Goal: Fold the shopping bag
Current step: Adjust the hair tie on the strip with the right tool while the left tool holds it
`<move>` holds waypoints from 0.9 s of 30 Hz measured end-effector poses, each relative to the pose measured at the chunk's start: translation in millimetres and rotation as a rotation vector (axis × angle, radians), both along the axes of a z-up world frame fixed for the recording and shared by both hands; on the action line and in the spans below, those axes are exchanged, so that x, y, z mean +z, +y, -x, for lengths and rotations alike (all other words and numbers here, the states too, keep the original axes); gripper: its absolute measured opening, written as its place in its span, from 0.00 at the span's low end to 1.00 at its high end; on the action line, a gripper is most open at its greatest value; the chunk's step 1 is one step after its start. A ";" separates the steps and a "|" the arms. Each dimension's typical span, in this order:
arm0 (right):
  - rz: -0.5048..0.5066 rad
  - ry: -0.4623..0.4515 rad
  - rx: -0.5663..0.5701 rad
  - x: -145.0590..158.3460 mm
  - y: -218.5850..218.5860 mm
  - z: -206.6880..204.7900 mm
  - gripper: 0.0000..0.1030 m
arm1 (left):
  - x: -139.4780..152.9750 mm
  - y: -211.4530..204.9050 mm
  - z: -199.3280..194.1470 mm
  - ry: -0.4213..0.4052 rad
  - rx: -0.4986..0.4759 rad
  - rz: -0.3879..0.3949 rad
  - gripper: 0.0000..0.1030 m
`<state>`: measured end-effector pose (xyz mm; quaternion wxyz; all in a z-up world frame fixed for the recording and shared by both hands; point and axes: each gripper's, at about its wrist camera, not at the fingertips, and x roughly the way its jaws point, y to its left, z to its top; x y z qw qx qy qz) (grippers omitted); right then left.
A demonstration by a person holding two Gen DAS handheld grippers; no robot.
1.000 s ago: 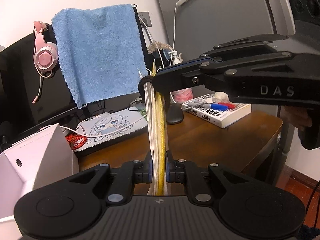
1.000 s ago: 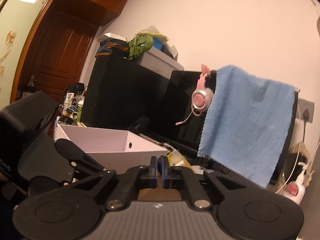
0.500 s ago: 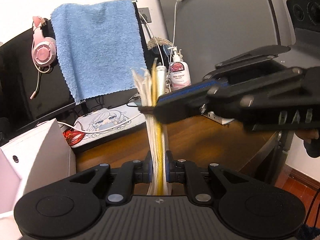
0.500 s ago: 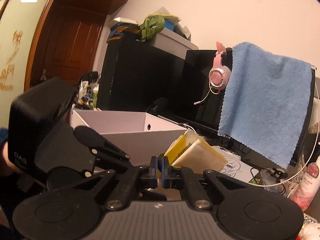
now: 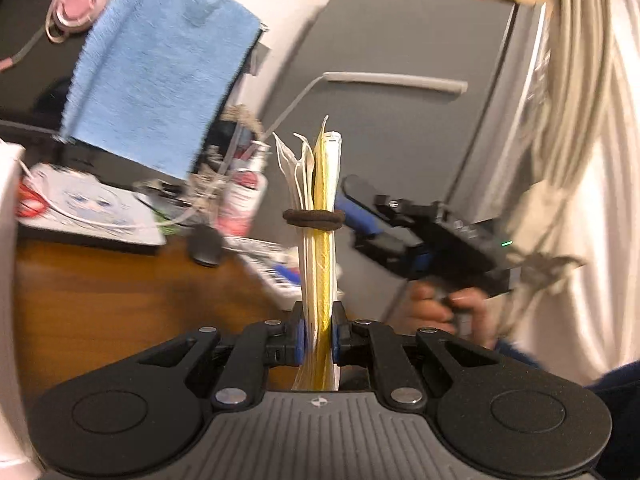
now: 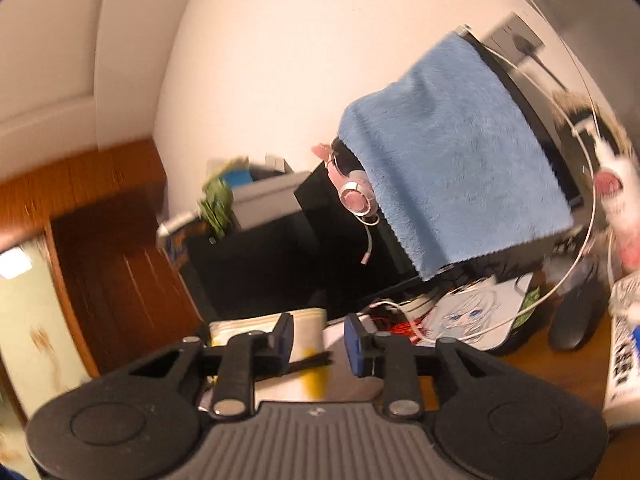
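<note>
Left to right: our left gripper (image 5: 318, 338) is clamped on the folded shopping bag (image 5: 318, 264), whose long axis runs straight ahead from its fingers, banded by a hair tie (image 5: 313, 217). Our right gripper (image 6: 319, 344), fingers apart, hangs beside it.

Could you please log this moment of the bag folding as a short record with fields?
bag: folded shopping bag, upright, edge-on
band: dark elastic band around the bag's upper part
left tool: left tool shut on the bag's lower end
right tool: right tool open, apart from the bag, to its right in the left view
surface: wooden desk
background: blue towel draped over a monitor; pink headset
</note>
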<state>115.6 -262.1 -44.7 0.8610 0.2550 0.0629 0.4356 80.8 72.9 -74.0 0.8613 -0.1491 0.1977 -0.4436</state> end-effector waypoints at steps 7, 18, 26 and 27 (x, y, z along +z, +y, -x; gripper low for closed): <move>-0.021 -0.022 0.088 -2.9 3.7 -4.2 0.11 | -4.3 13.9 -5.3 0.096 -0.073 0.179 0.11; -0.030 0.012 0.072 -9.0 4.5 -0.7 0.14 | 1.5 11.8 -4.8 0.070 0.038 0.111 0.11; 0.289 -0.129 -0.077 23.2 51.6 30.7 0.43 | 3.7 -4.6 -2.1 -0.005 0.211 -0.098 0.11; 0.332 -0.147 -0.095 25.4 61.5 34.7 0.45 | 4.6 -9.1 -0.3 -0.031 0.236 -0.138 0.11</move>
